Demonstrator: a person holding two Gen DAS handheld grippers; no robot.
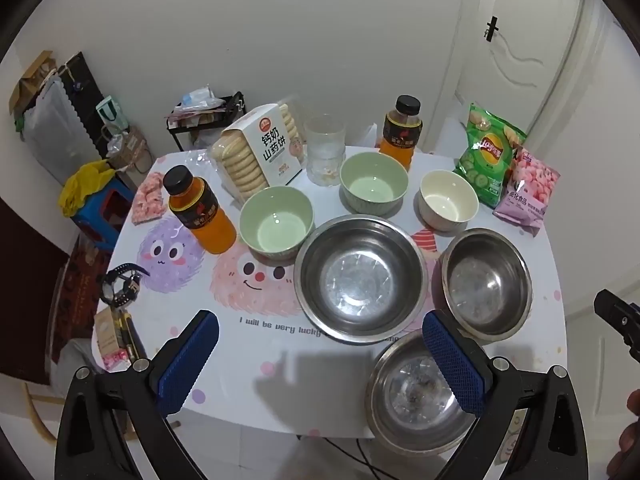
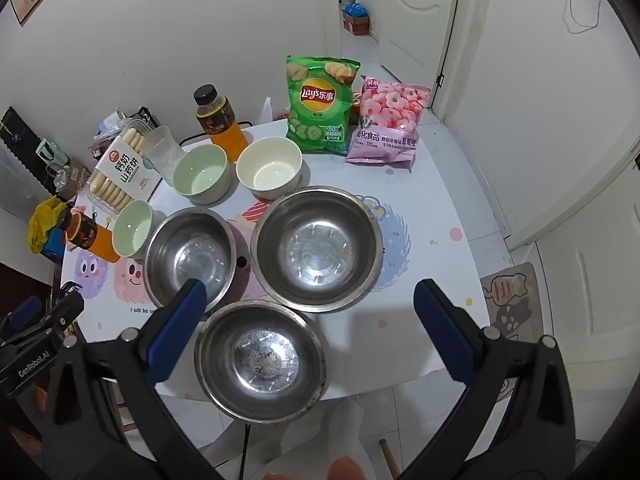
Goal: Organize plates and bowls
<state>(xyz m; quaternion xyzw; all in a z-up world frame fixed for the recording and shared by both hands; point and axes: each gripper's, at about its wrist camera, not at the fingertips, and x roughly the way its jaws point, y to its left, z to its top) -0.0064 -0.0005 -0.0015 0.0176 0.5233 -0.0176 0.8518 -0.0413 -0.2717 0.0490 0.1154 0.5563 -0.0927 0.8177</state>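
Table (image 1: 256,344), white printed cloth: holds six bowls, all upright, empty and unstacked; no plates seen. Steel bowls, three: the largest (image 1: 360,278) at centre; a medium one (image 1: 486,282) just beside it to the right in the left wrist view; the smallest (image 2: 260,360) at the near edge, its rim reaching to or slightly past the table edge. Judged light, stiff and unbreakable, but slick and rounded, so likely to slip or spin; best taken by pinching the thin rim, one pad inside and one outside. Ceramic-looking bowls, three, behind the steel ones: green bowl (image 1: 276,220) beside an orange drink bottle (image 1: 200,212), second green bowl (image 1: 374,182) in front of another bottle (image 1: 400,132), cream bowl (image 1: 448,200) near the crisp bag (image 1: 490,152) and pink snack bag (image 1: 528,188). Judged heavier and chippable, with glazed walls; grip the wall at the rim and set down gently when nesting. Also present: biscuit box (image 1: 266,148), clear glass (image 1: 325,148), wristwatch (image 1: 120,284). Left gripper (image 1: 320,364): jaws wide apart, holding nothing, hovering over the near edge with its right pad above the smallest steel bowl. Right gripper (image 2: 308,332): jaws likewise spread, empty, hanging above that same bowl. Nesting by size appears not yet begun.
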